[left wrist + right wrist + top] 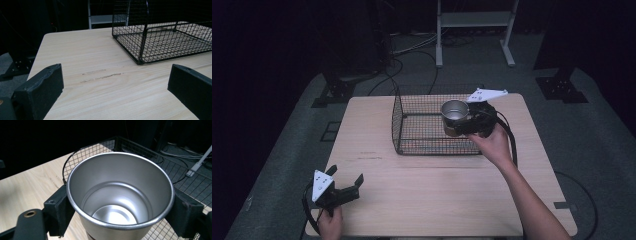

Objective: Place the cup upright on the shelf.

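Fingers [58,212] of the right gripper [467,122] were clamped on opposite sides of a stainless steel cup [120,195], just below its rolled rim, with the mouth facing up and the cup empty. In the high view the cup [454,116] was held upright over the right part of the black wire basket [422,131], inside its outline and near the open right-hand end; whether its base rested on the basket floor or hung clear of it could not be told. The left gripper [346,181] lay low over the tabletop [437,195], well to the front left of the basket, its fingers [41,91] standing wide with nothing between them.

Assessment: the step in hand appeared to be carrying the cup relative to the basket, either setting it in or lifting it out. To do it well, the grip should be kept firm and level, since smooth metal walls offer little friction and a tapered cup can slip downward. The cup should be kept vertical and clear of the basket's far wall and its tall curved left end. If it is set down, the base should meet the mesh flat before the fingers part. The left gripper was well placed, clear of the route.
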Available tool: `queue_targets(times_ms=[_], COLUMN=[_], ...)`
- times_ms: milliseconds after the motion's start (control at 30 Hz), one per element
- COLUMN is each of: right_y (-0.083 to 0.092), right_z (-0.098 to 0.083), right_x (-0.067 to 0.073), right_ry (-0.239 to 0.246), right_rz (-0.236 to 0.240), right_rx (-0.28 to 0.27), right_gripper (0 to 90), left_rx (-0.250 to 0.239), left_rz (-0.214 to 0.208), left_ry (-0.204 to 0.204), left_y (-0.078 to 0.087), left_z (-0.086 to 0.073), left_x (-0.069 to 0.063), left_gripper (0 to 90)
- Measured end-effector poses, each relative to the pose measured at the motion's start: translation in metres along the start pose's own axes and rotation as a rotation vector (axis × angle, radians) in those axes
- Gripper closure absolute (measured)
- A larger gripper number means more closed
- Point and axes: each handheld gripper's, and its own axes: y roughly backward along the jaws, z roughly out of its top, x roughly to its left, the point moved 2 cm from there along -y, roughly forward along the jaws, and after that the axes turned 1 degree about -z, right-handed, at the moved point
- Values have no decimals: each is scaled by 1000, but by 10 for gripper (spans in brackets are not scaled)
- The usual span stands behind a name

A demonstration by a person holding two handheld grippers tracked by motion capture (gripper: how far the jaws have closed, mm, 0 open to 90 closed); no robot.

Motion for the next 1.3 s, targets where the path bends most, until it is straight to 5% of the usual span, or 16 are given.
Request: queue_targets(times_ms=[1300], right_y=[-67], right_z=[32], right_x=[-28], right_ry=[-9], right_rz=[-5], right_rx=[58], right_gripper=[176], left_rx=[22], left_rz=[-26], left_ry=[-30], left_y=[-6], left_z=[0], left_x=[-8], left_gripper=[0])
